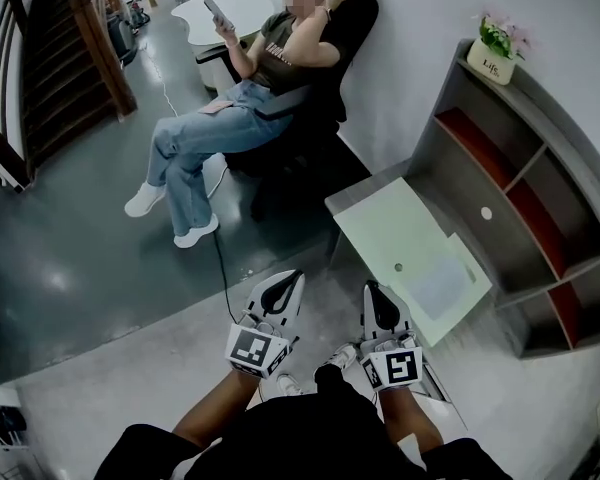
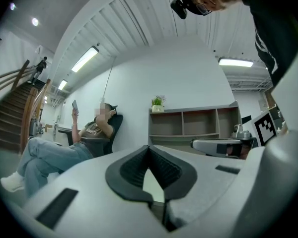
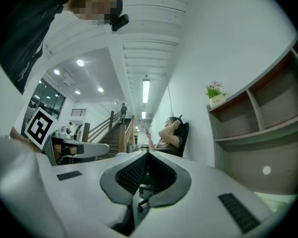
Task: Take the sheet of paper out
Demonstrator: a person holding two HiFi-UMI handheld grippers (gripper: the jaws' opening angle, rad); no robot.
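L gripper (image 1: pixel 283 290) & R gripper (image 1: pixel 379 298) both shut, empty. On desk (image 1: pixel 380 230), mid-right of frame, lies sheet of paper (image 1: pixel 438 286), nearest R gripper.

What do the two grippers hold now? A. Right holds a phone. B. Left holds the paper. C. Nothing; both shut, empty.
C: the left gripper and right gripper show jaws together with nothing between; the sheet of paper lies on the desk.

Just ahead-right of my right gripper (image 1: pixel 375 293) stands the desk (image 1: pixel 380 228), the sheet of paper (image 1: pixel 438 286) on it; the shelf unit (image 1: pixel 528 180) is behind that, plant (image 1: pixel 498 46) on top. A seated person (image 1: pixel 255 93) is beyond my left gripper (image 1: pixel 290 282).
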